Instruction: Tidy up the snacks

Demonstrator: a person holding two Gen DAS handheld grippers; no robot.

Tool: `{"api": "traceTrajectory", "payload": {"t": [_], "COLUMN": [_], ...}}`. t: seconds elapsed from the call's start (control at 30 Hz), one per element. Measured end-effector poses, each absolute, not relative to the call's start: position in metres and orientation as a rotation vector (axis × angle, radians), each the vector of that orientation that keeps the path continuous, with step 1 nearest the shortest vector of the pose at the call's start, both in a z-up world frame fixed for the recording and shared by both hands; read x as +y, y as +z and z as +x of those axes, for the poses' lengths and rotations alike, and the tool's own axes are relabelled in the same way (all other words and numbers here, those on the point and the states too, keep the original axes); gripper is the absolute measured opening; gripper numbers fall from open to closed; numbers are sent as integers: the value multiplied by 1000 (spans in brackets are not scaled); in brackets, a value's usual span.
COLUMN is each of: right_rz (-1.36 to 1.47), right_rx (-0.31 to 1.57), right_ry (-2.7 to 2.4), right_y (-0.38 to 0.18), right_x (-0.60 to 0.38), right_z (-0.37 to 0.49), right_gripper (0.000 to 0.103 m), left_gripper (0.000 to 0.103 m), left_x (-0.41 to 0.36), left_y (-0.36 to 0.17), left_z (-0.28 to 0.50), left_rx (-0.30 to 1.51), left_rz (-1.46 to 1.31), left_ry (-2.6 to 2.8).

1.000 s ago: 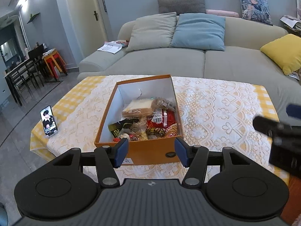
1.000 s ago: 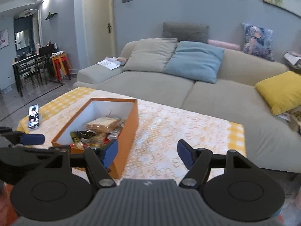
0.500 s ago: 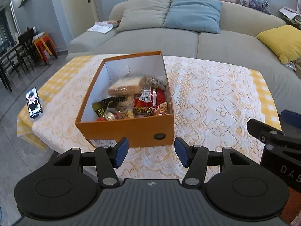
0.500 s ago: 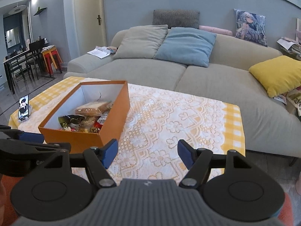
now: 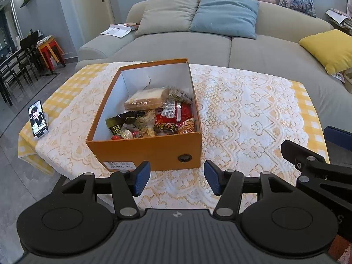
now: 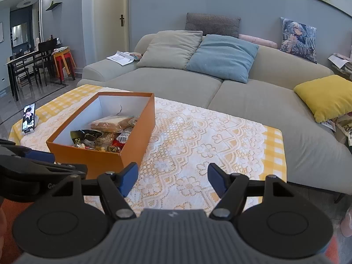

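An orange box (image 5: pixel 151 151) stands on the lace-covered table (image 5: pixel 253 114). It holds several snacks: a wrapped bread (image 5: pixel 145 101), a red packet (image 5: pixel 182 114), a dark packet (image 5: pixel 118 125). The box also shows in the right wrist view (image 6: pixel 103 160). My left gripper (image 5: pixel 177 179) is open and empty, just in front of the box's near wall. My right gripper (image 6: pixel 171 179) is open and empty, over the table's near edge, right of the box. It also shows at the right edge of the left wrist view (image 5: pixel 316 165).
A phone (image 5: pixel 37 121) stands on a stand at the table's left corner. A grey sofa (image 5: pixel 220 44) with cushions runs behind the table. A yellow cushion (image 5: pixel 327 48) lies at its right. A dining table and stools (image 6: pixel 44 61) stand far left.
Both grippers have risen and pulled back a little from the table. The box now sits lower and further in view. Both grippers stay open.
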State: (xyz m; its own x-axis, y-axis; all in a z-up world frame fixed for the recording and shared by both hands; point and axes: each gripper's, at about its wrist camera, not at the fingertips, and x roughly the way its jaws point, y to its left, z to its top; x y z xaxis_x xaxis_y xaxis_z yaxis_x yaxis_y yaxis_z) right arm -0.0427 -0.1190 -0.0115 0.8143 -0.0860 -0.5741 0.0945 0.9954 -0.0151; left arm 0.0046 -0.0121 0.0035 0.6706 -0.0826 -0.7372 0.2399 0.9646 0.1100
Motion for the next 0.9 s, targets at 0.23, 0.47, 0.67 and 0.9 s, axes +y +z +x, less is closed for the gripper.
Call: {"api": "traceTrajectory", "payload": {"t": [0.23,0.47,0.67,0.9], "right_rz": [14,10,13,12], "right_rx": [615,615,617,621], "right_ry": [-92,-86,-87,-86], "right_y": [-12,-13,-13,-14], "right_x": [-119,-119,-118,-118], "right_z": [-41,-42,-42,-41], "right_gripper": [68,68,68,68], "left_gripper": [66,66,66,66], "left_x": [-15,-15,-16,-16], "left_y": [2,2,2,3], "left_z": [5,5,5,5], "left_rx": [826,827,828,830], "left_rz": [208,205,203,200], "left_ry": [-187,-188,-187,-186]}}
